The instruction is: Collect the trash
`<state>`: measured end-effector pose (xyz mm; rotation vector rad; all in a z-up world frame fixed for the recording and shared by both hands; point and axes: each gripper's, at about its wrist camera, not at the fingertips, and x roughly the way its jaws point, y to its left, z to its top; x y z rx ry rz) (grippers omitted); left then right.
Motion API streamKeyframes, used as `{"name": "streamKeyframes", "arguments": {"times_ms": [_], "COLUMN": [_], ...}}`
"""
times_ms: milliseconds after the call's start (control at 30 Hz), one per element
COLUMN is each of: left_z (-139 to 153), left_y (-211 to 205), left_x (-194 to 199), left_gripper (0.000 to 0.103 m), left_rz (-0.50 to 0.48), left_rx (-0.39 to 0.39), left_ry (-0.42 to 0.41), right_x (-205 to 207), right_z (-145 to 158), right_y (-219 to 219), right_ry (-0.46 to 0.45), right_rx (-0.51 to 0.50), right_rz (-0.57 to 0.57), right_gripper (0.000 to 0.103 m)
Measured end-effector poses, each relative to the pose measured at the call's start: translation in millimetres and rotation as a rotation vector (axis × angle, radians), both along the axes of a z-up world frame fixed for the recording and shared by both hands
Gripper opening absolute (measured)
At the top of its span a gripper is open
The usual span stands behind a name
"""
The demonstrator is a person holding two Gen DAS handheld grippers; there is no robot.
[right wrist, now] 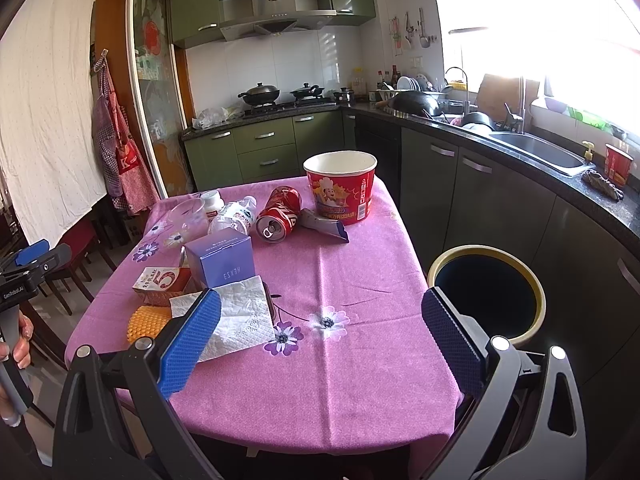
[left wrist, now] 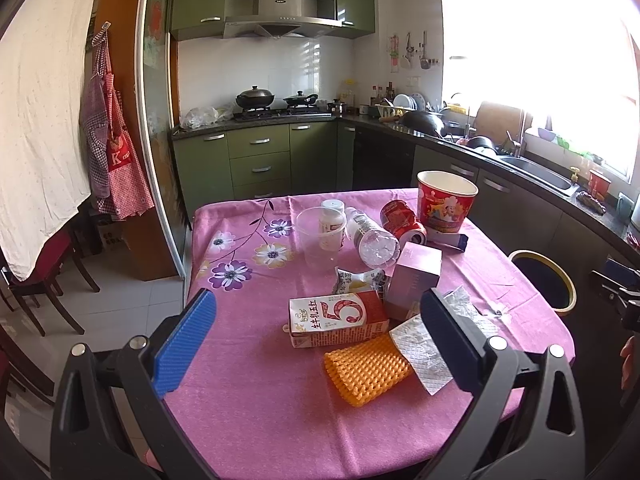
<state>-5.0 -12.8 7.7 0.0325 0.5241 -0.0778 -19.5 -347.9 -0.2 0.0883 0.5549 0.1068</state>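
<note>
My left gripper [left wrist: 318, 334] and right gripper [right wrist: 320, 338] both gape wide, holding nothing, above the pink floral tablecloth [right wrist: 360, 280]. Trash clusters mid-table: red-white milk carton [left wrist: 338, 316], orange foam net [left wrist: 366, 370], white paper napkin [right wrist: 236, 318], lilac box [right wrist: 222, 260], crushed red can [right wrist: 280, 214]. Yellow-rimmed round bin [right wrist: 486, 292] stands beside the table's right edge.
</note>
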Motion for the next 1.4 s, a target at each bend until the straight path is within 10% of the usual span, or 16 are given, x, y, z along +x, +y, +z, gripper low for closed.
{"name": "streamKeyframes", "arguments": {"times_ms": [1400], "left_z": [7], "left_y": [6], "left_x": [42], "left_gripper": [0.097], "left_rz": [0.002], "left_rx": [0.013], "left_ry": [0.019], "right_x": [51], "right_z": [5], "right_y": [-8], "right_ry": [0.084], "right_rx": [0.019], "right_rz": [0.061], "right_gripper": [0.099]}}
